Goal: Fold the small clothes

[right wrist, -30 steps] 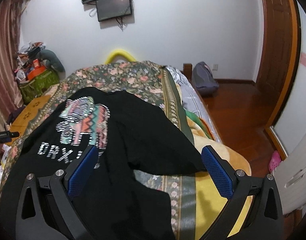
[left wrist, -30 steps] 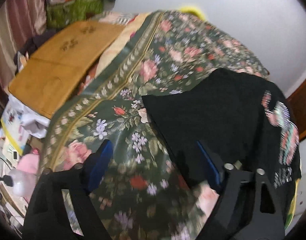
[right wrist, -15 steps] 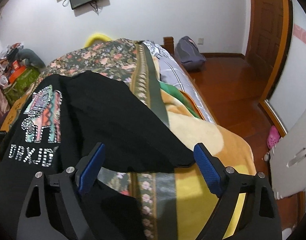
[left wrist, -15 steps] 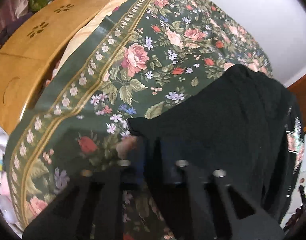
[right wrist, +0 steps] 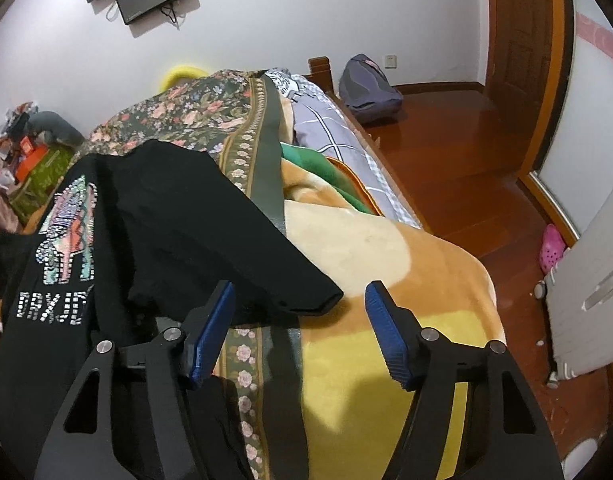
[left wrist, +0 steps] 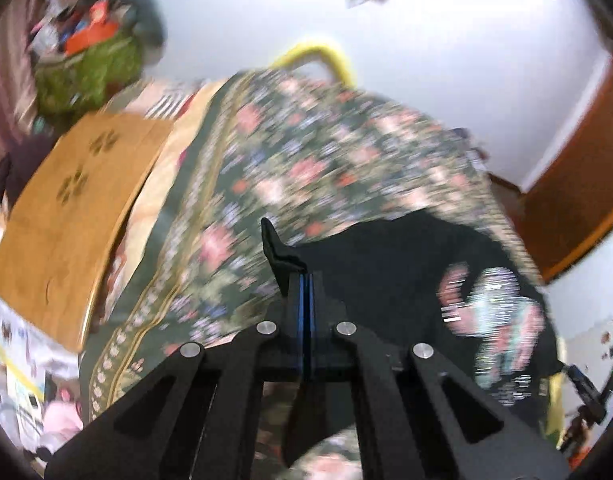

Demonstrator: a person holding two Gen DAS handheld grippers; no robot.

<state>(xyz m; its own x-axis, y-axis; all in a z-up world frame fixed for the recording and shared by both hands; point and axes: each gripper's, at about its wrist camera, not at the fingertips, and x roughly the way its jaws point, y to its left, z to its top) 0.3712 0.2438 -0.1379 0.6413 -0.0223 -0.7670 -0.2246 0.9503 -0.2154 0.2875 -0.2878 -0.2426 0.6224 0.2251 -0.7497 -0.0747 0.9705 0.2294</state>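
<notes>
The black T-shirt (right wrist: pixel 178 216) lies spread on the floral bedspread (right wrist: pixel 186 116) of the bed, print side up, with its sleeve reaching out toward the bed's right-hand edge over the yellow-orange blanket (right wrist: pixel 386 264).

The left hand-held gripper (left wrist: pixel 306 280) is closed tight, its blue pads pressed together on a pinch of the shirt's black fabric; a small peak of cloth (left wrist: pixel 276 248) sticks up above the fingertips and the fabric runs taut from there back to the rest of the shirt (left wrist: pixel 386 256). This view is blurred, so finer detail of the edge it holds cannot be told.

The right hand-held gripper (right wrist: pixel 300 304) stands partly open, its jaws having just been closing, with the sleeve cuff (right wrist: pixel 306 300) lying between the blue pads (right wrist: pixel 386 336); the pads do not press on it.

To the left of the bed a wooden board (left wrist: pixel 74 208) lies close beside the bedspread's border, with clutter and a green bag (left wrist: pixel 90 68) beyond. To the right, the bed's edge drops to open wooden floor (right wrist: pixel 466 152), bare apart from a grey backpack (right wrist: pixel 366 84) near the wall and a pink shoe (right wrist: pixel 552 248) by a white panel.
</notes>
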